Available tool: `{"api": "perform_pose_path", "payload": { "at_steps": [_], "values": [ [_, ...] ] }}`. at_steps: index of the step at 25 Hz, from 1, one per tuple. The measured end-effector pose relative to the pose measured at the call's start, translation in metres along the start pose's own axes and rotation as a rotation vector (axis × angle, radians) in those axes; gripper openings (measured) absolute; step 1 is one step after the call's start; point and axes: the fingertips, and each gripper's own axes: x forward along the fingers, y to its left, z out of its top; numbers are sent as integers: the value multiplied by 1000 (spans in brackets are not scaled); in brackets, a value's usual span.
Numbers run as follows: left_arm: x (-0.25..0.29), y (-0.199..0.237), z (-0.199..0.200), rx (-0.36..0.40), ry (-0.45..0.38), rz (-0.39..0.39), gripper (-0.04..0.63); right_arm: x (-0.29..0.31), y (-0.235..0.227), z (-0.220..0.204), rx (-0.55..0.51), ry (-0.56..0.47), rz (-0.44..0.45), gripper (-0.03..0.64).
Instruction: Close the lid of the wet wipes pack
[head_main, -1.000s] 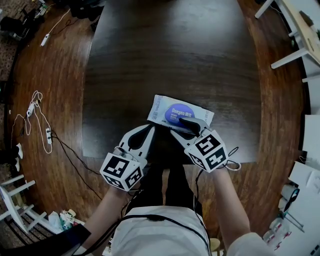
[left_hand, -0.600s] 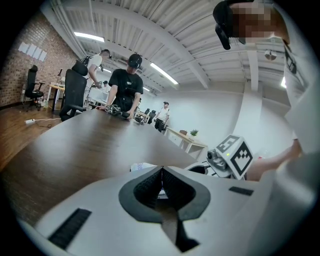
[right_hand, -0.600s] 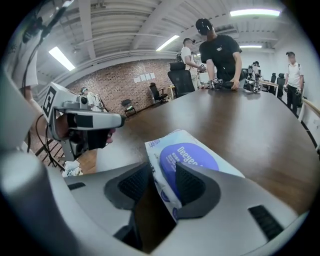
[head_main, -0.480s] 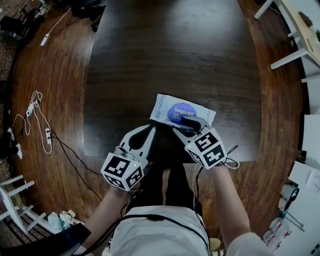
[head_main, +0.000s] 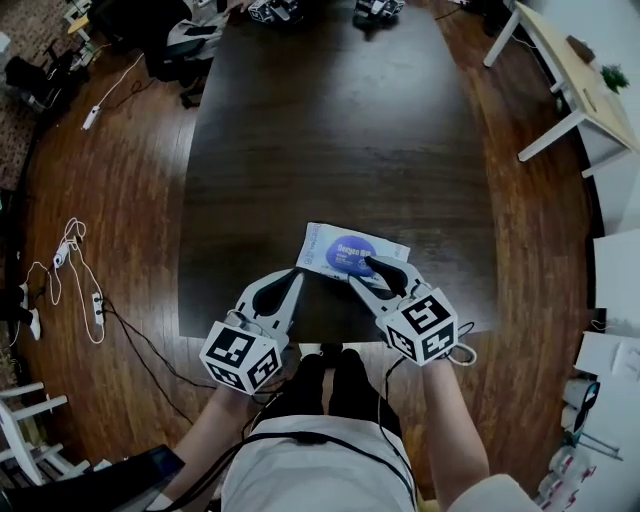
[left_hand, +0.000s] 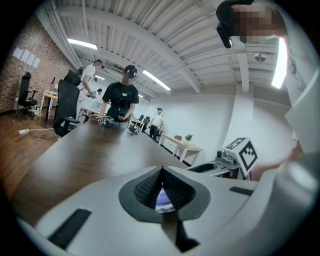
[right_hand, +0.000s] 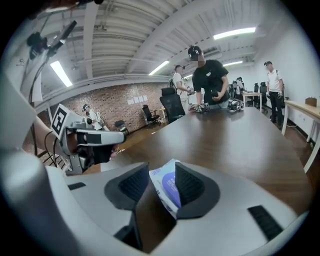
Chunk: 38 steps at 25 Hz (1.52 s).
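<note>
The wet wipes pack (head_main: 330, 243) lies flat near the front edge of the dark bench (head_main: 330, 130), just ahead of the person, with its blue oval lid (head_main: 350, 252) facing up. From the head view the lid looks folded down rather than standing open, though I can't tell whether it has clicked shut.

The right claw (head_main: 365, 272) sits over the near right part of the pack with its jaws a narrow way apart. One dark pad lies on or just above the lid, and in the right gripper view the pack shows in the gap between the jaws. The left claw (head_main: 292, 280) is pinched together with nothing in it, and hangs just beside the pack's near left corner.

To finish this well, I'd say the right claw should press straight down on the lid's free edge, not drag across it, because the soft pack could slide on the smooth bench. Setting the left claw's tip on the pack's bare end would probably steady it.
</note>
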Motion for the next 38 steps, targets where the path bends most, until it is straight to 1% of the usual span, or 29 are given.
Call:
{"api": "perform_pose_path", "payload": {
  "at_steps": [4,6,8,9,10,12,14,18,23,26,28,31,34,38],
  "values": [
    [-5,-12,35,29,-57,-7,2,-35,5,35,-13,-84,-34,164],
    [-9,-19,52,41,-89,-13,2,-54,9,51,-28,-127,-58,105],
    [-17,-30,65,59,-113,-25,2,-75,16,66,-29,-167,-77,97],
    [-22,-36,72,70,-124,-32,2,-85,20,72,-24,-190,-85,62],
    [-27,-41,78,83,-133,-38,2,-95,24,78,-17,-213,-91,44],
    [-36,-49,93,107,-145,-45,2,-109,30,85,-5,-258,-106,41],
    [-44,-53,101,118,-153,-54,2,-120,34,88,-1,-291,-128,8],
    [-53,-58,94,118,-165,-99,2,-138,46,88,8,-326,-168,8],
    [-64,-70,86,125,-158,-141,2,-159,70,89,-15,-353,-221,8],
    [-71,-80,85,130,-150,-156,2,-170,87,85,-16,-367,-226,8],
    [-77,-87,81,137,-163,-166,2,-176,97,80,-23,-373,-223,8],
    [-91,-107,76,143,-178,-161,2,-193,112,72,-33,-387,-214,8],
    [-116,-131,68,148,-195,-145,2,-214,133,62,-42,-409,-183,8],
    [-151,-167,41,163,-226,-114,2,-245,161,39,-56,-440,-166,8]
  ]
}}
